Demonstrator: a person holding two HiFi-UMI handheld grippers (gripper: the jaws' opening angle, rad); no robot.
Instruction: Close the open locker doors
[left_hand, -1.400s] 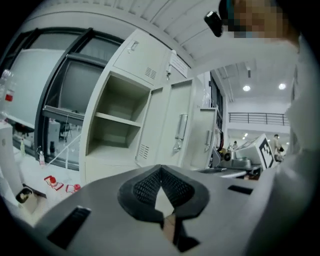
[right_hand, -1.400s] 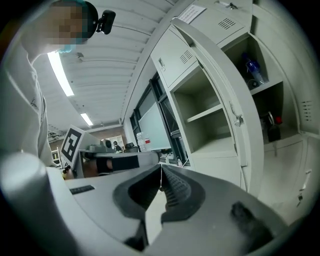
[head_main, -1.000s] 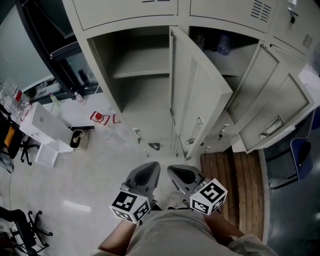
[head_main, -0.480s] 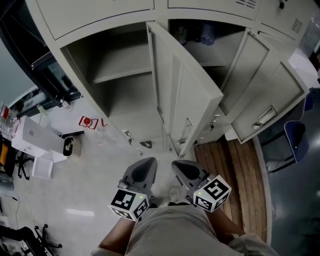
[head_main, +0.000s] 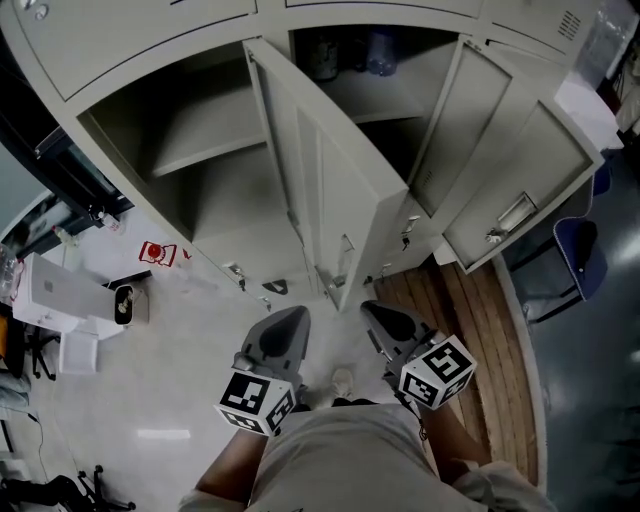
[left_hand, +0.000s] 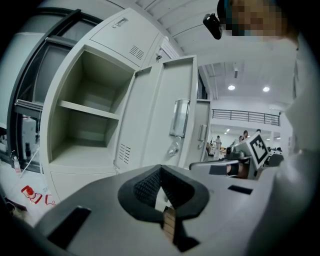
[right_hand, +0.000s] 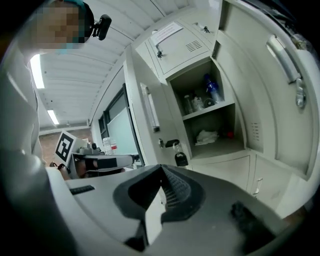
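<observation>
A beige locker bank fills the head view. The left compartment (head_main: 200, 170) is open and bare, and its door (head_main: 320, 190) swings out edge-on toward me. The right compartment (head_main: 385, 100) is open too, with two door panels (head_main: 520, 190) standing out at its right. In the right gripper view it holds bottles (right_hand: 212, 90) and a white cloth (right_hand: 205, 136). A padlock (right_hand: 180, 159) hangs on the middle door. My left gripper (head_main: 285, 330) (left_hand: 160, 170) and right gripper (head_main: 390, 325) (right_hand: 161, 170) sit low by my body, short of the doors, both shut on nothing.
A slatted wooden platform (head_main: 480, 330) lies on the floor under the right doors. A blue chair (head_main: 575, 260) stands at the far right. White boxes (head_main: 60, 300) and a red-and-white pack (head_main: 155, 253) lie on the pale floor at the left, beside a dark-framed partition (head_main: 60, 160).
The lockers have slid left and grown larger in the head view, so I am closer. The right gripper has shifted slightly right. No door has moved.
</observation>
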